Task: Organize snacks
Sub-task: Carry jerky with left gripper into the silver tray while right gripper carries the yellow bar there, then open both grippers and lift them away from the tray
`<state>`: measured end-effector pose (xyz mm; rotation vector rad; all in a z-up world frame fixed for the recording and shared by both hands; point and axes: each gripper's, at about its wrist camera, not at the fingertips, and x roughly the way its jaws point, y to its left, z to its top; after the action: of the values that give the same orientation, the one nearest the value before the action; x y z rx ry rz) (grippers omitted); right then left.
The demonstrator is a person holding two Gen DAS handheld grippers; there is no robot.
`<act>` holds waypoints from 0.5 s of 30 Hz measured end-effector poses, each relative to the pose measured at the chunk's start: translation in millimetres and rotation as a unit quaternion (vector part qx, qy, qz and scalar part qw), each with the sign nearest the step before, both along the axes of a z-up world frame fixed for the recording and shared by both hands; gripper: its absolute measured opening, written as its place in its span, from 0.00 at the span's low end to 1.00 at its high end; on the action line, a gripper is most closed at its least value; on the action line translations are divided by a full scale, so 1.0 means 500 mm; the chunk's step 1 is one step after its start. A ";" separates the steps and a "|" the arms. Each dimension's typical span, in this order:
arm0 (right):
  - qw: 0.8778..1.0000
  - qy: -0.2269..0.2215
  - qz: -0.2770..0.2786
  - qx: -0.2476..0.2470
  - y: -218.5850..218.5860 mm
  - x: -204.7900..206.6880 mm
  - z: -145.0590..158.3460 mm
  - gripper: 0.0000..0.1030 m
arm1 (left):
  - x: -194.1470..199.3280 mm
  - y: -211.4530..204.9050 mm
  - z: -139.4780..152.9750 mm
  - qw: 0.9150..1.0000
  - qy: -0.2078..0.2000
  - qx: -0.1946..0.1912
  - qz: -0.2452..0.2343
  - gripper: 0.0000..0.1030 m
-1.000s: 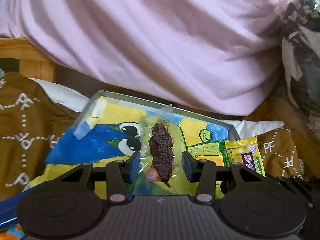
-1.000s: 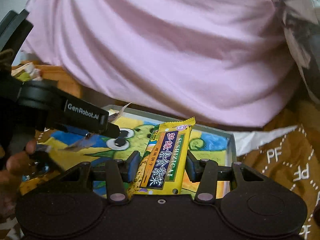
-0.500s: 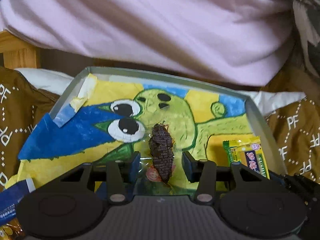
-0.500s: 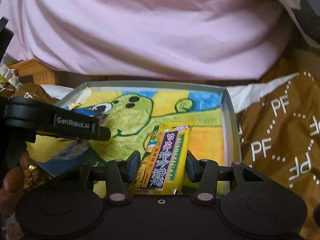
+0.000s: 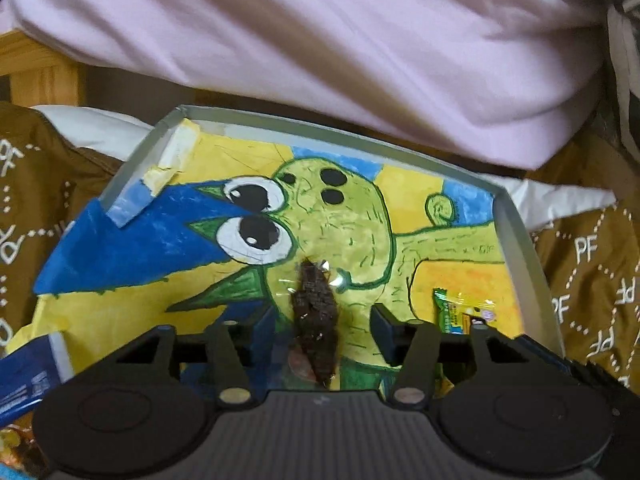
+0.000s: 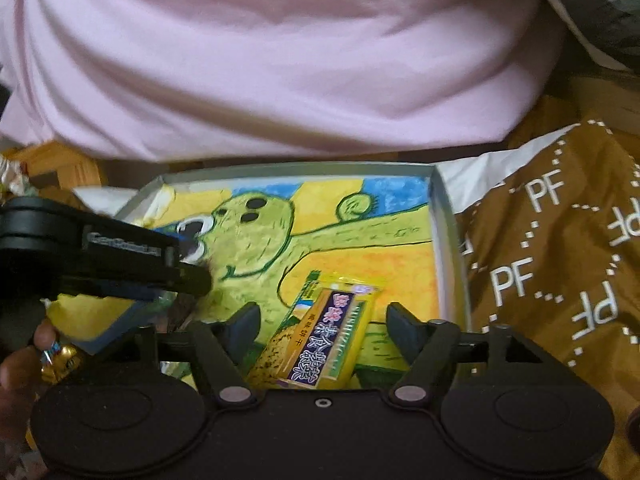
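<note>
A grey tray [image 5: 520, 240] lined with a green cartoon drawing lies in front of me. A dark snack in a clear wrapper [image 5: 314, 312] lies on the drawing between the fingers of my left gripper [image 5: 323, 316], which stand slightly apart from it. In the right wrist view the tray's rim [image 6: 444, 240] shows at the right. A yellow snack bar [image 6: 328, 344] lies tilted on the tray between the wide-open fingers of my right gripper [image 6: 324, 320]. The same bar [image 5: 460, 312] peeks out at the left view's right. The left gripper [image 6: 192, 280] reaches in from the left.
A person in a pink shirt [image 5: 320, 40] sits just behind the tray. Brown cloth printed "PF" [image 6: 560, 280] surrounds it. A blue packet [image 5: 24, 380] and gold-wrapped sweets [image 6: 60, 356] lie at the left, by a hand [image 6: 16, 364]. A wooden frame [image 5: 36, 72] stands at the far left.
Both grippers came down over the tray. The right gripper opened and the yellow bar now lies on the tray. The left fingers widened a little and the dark snack slid lower between them.
</note>
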<state>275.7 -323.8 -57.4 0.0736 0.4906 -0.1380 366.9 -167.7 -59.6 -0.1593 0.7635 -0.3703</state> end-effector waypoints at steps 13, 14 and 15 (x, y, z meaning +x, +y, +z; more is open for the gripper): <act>0.993 -0.110 -0.022 0.023 -0.001 -0.143 0.136 0.99 | -0.158 0.096 0.135 0.991 -0.133 -0.007 0.028 1.00; 0.993 -0.116 -0.020 0.021 0.004 -0.155 0.147 0.99 | -0.173 0.103 0.144 0.990 -0.141 -0.007 0.029 1.00; 0.992 -0.123 -0.017 0.019 0.010 -0.169 0.158 0.99 | -0.186 0.109 0.153 0.989 -0.147 -0.007 0.029 1.00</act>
<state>191.2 -318.7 21.7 0.1350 0.2467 -0.1502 273.8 -113.5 16.7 -0.1355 0.4634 -0.3337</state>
